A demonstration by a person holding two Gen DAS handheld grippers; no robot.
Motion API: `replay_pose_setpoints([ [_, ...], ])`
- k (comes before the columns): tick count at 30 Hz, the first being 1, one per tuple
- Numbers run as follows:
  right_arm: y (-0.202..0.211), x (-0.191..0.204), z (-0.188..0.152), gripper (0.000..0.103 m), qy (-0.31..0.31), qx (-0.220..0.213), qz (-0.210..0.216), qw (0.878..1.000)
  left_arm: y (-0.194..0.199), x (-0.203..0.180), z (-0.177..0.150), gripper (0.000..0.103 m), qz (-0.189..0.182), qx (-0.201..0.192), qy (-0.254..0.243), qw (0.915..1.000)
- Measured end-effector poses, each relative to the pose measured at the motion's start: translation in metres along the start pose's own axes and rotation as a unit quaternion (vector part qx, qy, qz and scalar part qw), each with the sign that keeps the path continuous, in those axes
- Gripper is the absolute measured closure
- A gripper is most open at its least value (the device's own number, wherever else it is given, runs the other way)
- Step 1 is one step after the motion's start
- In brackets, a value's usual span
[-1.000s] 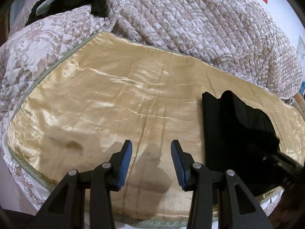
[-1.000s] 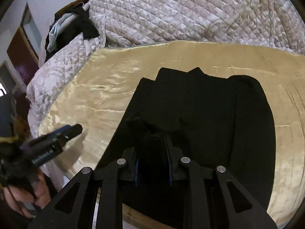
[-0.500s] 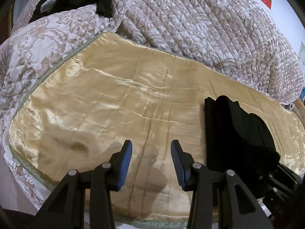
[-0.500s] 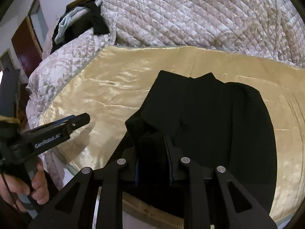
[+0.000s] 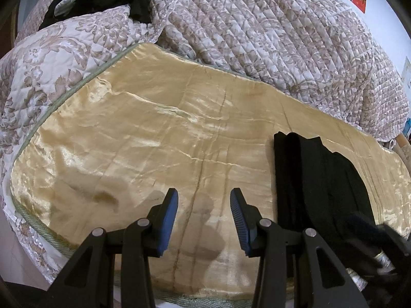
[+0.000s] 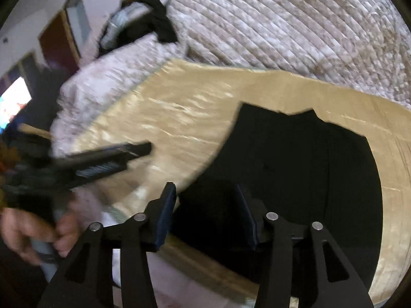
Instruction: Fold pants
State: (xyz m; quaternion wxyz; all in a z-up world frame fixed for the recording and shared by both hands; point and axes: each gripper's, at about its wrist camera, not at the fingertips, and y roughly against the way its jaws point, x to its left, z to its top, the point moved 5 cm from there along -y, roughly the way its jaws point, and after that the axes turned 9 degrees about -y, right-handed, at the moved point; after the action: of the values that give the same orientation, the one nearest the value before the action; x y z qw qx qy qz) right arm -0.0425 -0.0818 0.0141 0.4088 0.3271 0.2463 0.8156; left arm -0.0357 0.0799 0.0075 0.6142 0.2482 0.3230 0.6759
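The black pants [image 6: 295, 159] lie folded into a block on the gold satin sheet [image 6: 179, 107], near the bed's front edge. My right gripper [image 6: 205, 188] hovers over their near left corner. Its jaws are opening; the cloth lies below and between them, and the pads stand clear of it. In the left wrist view the pants [image 5: 316, 184] sit to the right of my left gripper [image 5: 204, 195]. That gripper is open above bare gold sheet [image 5: 154, 141], with nothing between its blue pads. The right wrist view is blurred.
A rumpled quilted bedspread [image 5: 257, 38] rises behind the gold sheet. A pile of dark and pale clothes [image 5: 102, 2] lies at the far left corner. A hand [image 6: 30, 233] holds the left gripper at the bed's left front edge. A dark doorway [image 6: 61, 41] stands beyond.
The right gripper's jaws have parted and let go of the pinched fold of pants, which has dropped flat. That gripper shifted and rolled a little. The left gripper stayed still.
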Motion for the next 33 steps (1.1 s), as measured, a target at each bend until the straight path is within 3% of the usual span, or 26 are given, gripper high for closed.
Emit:
replay_pose_setpoints([
  [3, 0.026, 0.004, 0.006, 0.053, 0.003, -0.036, 0.025, 0.999, 0.002, -0.004, 0.000, 0.058, -0.004, -0.003, -0.004, 1.0000],
  [6, 0.047, -0.018, 0.003, 0.053, -0.021, -0.073, -0.006, 0.997, 0.004, -0.011, 0.002, 0.058, -0.013, -0.008, -0.010, 0.9998],
  [8, 0.041, -0.040, -0.009, 0.056, -0.046, -0.051, -0.043, 0.997, 0.004, -0.018, 0.003, 0.058, -0.023, -0.011, -0.015, 0.9996],
  [9, 0.034, -0.051, -0.017, 0.063, -0.061, -0.029, -0.059, 0.996, 0.004, -0.021, 0.004, 0.058, -0.030, -0.011, -0.017, 0.9993],
  [11, 0.020, -0.062, -0.032, 0.069, -0.073, 0.011, -0.049, 0.996, 0.005, -0.029, 0.007, 0.058, -0.042, -0.013, -0.024, 0.9987],
  [15, 0.031, -0.063, -0.014, 0.069, -0.077, 0.000, -0.018, 0.997, 0.008, -0.050, 0.021, 0.058, -0.070, -0.017, -0.034, 0.9968],
  [21, 0.026, -0.116, 0.037, 0.069, -0.086, -0.006, -0.075, 0.993, -0.001, -0.100, 0.053, 0.058, -0.103, -0.020, -0.081, 0.9912],
  [27, -0.004, -0.160, 0.067, 0.072, -0.106, 0.011, -0.090, 0.990, -0.039, -0.141, 0.071, 0.058, -0.105, -0.002, -0.145, 0.9837],
  [33, -0.021, -0.186, 0.069, 0.081, -0.142, 0.019, -0.099, 0.985, -0.071, -0.135, 0.061, 0.054, -0.098, 0.022, -0.149, 0.9837],
])
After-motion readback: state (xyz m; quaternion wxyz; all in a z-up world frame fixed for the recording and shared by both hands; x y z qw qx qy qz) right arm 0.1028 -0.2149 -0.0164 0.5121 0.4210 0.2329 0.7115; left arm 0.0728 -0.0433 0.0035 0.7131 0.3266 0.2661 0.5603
